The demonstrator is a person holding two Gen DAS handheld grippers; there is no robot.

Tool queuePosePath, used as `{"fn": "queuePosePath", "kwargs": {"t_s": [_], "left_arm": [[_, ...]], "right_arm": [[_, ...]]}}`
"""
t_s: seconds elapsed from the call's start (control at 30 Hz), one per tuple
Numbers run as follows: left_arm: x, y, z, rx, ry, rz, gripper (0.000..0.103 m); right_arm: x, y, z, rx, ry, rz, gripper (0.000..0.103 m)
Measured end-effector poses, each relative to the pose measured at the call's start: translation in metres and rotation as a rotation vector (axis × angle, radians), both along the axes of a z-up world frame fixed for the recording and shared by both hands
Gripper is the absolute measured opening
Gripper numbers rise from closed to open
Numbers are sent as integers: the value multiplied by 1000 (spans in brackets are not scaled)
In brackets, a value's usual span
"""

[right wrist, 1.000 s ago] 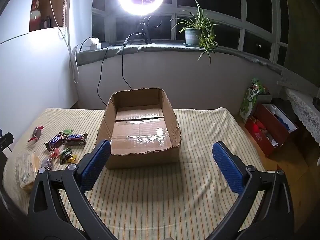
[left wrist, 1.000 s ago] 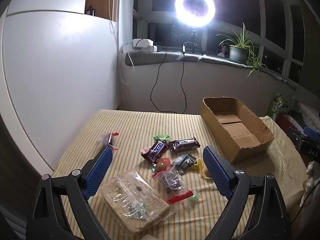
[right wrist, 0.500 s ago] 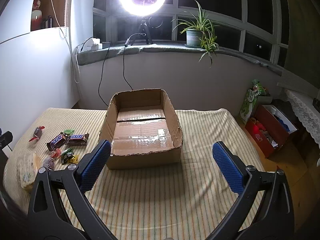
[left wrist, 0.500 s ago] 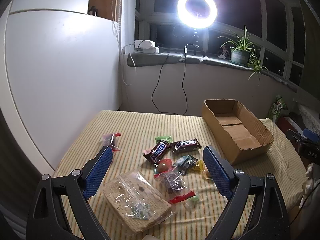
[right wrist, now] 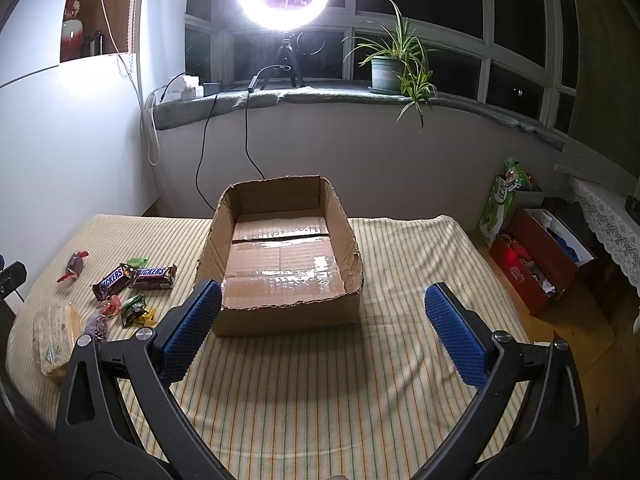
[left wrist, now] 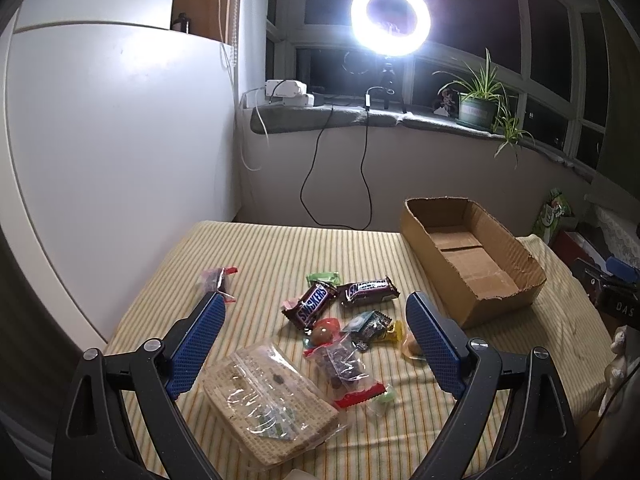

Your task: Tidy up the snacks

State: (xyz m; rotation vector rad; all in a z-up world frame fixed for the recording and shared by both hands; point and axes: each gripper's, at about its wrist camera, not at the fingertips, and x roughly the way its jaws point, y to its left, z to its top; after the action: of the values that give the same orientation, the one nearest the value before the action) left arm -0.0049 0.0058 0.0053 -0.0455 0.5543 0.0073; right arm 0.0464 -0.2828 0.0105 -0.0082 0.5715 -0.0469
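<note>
Over striped desk cloth [left wrist: 256, 248]: left hand-held gripper [left wrist: 316, 336] released, jaws wide, holding nothing, hovering above snack pile. Right hand-held gripper [right wrist: 322, 320] likewise released and vacant, aimed at cardboard box [right wrist: 280, 308], bare inside. Nothing sorted yet.

Snack locations:
- two Snickers bars [left wrist: 340, 298] touching end to end, mid-pile
- bagged crackers [left wrist: 272, 404] nearest left gripper
- clear pouch with red strip [left wrist: 344, 368] leaning on cracker bag edge
- green-wrapped candy [left wrist: 323, 278] tucked behind bars
- red-ended twist candy [left wrist: 216, 278] off alone at left, just past left fingertip
- small dark and yellow wrappers [left wrist: 374, 326] plus round red piece [left wrist: 324, 330] bunched together

Risks, as judged:
- Pile tightly packed, so closing on one item likely to drag or pinch a neighbour too.
- Cracker bag wide and slack; film-only pinch could slip or crush contents.
- Pale item [left wrist: 412, 348] half hidden behind right-side finger pad; easy to knock unseen.
- Soft cloth may bunch under fingertips on low approach.
- Box wall torn and uneven at near corner; low carry could snag there.
- Ring light [left wrist: 390, 20] glare on wrappers may mask edges.
</note>
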Motion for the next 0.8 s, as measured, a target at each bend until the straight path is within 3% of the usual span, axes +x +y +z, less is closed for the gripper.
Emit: {"fn": "queuePosePath", "kwargs": {"t_s": [0.8], "left_arm": [[0,1,1,-1,2,0,92]], "right_arm": [[-1,1,-1,2,3,4,103]]}}
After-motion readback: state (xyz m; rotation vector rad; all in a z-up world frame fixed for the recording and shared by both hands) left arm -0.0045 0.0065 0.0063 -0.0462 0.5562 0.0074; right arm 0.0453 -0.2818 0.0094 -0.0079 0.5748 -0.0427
